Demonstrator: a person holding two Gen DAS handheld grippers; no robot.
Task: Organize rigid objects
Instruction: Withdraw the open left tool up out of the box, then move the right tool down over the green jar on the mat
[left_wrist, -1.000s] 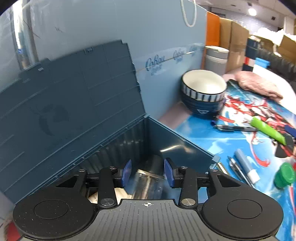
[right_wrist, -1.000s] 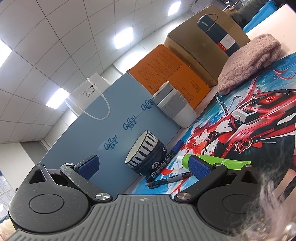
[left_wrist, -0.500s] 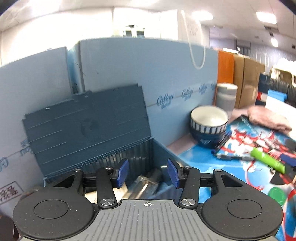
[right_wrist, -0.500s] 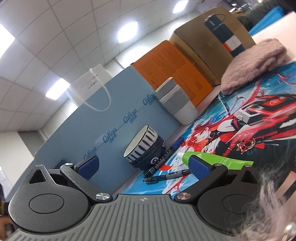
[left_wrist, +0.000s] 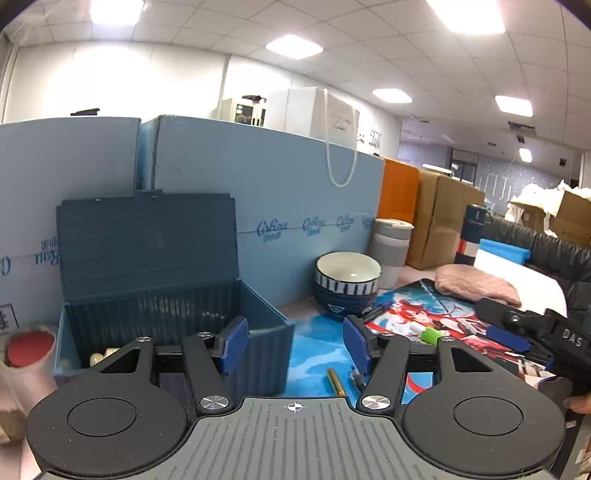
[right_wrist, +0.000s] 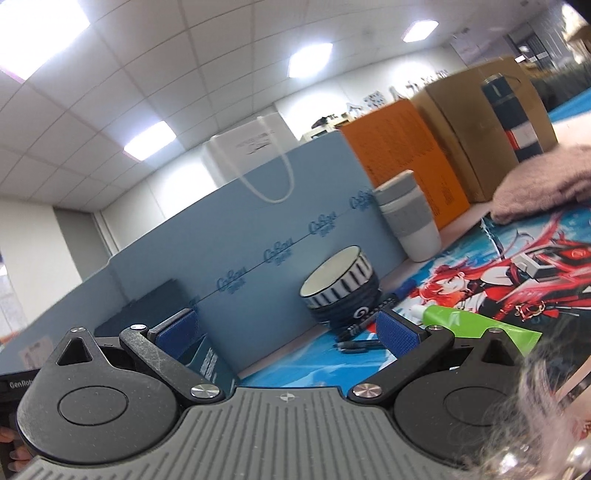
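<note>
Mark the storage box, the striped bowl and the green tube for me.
storage box (left_wrist: 258, 354): left wrist view, front right wall.
striped bowl (left_wrist: 347, 291): left wrist view, outer striped side.
green tube (right_wrist: 480, 326): right wrist view, middle of its body.

Left gripper (left_wrist: 293, 341): held nearly level and tipped slightly downward, jaws opening, blue pads (left_wrist: 233, 343) apart with nothing between them. Right gripper (right_wrist: 286, 328): rolled to one side, jaws spread wide and empty; it also shows at the right edge of the left wrist view, with fingertips (left_wrist: 580, 404) of the holding hand beneath it.
</note>
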